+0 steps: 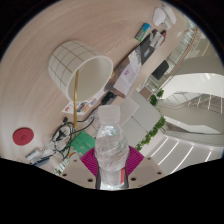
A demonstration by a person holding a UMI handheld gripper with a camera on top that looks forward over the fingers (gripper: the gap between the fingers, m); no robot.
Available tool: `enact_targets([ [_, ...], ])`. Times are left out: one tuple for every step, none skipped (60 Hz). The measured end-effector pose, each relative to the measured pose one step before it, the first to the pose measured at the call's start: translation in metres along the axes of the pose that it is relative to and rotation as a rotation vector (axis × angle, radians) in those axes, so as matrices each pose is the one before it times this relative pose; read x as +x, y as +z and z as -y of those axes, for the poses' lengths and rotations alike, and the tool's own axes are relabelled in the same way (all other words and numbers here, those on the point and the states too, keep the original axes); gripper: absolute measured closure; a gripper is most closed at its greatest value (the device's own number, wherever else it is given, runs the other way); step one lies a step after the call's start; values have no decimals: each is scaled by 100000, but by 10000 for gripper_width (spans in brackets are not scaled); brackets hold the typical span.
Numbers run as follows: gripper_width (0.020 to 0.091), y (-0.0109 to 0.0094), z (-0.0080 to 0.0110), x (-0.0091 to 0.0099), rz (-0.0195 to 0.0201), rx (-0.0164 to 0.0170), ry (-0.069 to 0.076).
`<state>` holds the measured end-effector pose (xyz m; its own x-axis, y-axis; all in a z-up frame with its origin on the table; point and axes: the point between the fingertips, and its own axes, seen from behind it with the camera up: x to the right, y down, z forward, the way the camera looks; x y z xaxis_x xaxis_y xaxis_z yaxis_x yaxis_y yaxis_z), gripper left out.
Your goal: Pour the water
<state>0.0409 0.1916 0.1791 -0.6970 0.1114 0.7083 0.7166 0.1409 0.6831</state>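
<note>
My tongs [112, 172] are clenched on a clear plastic water bottle [111, 150], both magenta pads [93, 161] pressing its sides. The bottle stands up between my fingers, its white cap [107, 115] still screwed on, water showing inside. My whole view is tilted, so the pale surface [40, 95] slants away beyond the bottle. A white cup [83, 66] with a faint grid pattern sits on that surface well past the cap, its mouth facing me. Beside the bottle lies a tangle of cables [68, 135], and a small red disc [20, 134] lies further off. Beyond the surface's edge I make out a room with white furniture.
</note>
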Motion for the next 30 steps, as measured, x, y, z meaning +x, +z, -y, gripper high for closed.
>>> enact_targets([
  [789,1168,248,-111,1596,3167,-1559],
  [790,373,159,339,826,1238,-2771],
  [790,14,232,38,-453,325,-1910],
  [790,-1,220,43,-592,297,-1838],
  [790,-18,199,11,-497,324,-1701],
  [790,-25,192,-105,-75,375,-1444],
  [790,-25,216,-175,340,571,-930],
  [790,65,203,-211,585,627,-265],
  [789,-480,96,119,540,355,-492],
  [791,495,70,-364,170,-1,1000],
  [791,131,-38,163,699,715,-174],
  [790,28,-2,-79,53,-113,546],
  [791,7,19,-23,-48,37,569],
  [789,-13,77,40,-203,463,865],
  [788,-8,95,146,-455,781,1245],
  [789,-128,25,251,-724,595,1494],
  [789,169,-74,213,-789,567,2357],
  [791,116,-150,234,-574,148,2824],
  [789,-165,-311,66,-979,-913,4189],
  [790,36,-328,310,-322,-400,4723],
  [791,79,-354,321,-138,-402,5828],
  [791,-38,-50,744,104,990,3397],
  [790,-28,-409,581,-532,-345,7194],
  [791,-58,-450,751,-987,-288,7832],
  [791,-84,-498,922,-1517,-325,8125],
  [789,-90,-535,955,-1733,-410,8302],
  [789,-137,-543,1003,-1707,-240,8609],
  [791,-1770,-872,752,-7668,-2827,11020],
  [790,115,-786,745,-851,-599,11019],
  [789,1371,567,1353,3776,2919,4695],
])
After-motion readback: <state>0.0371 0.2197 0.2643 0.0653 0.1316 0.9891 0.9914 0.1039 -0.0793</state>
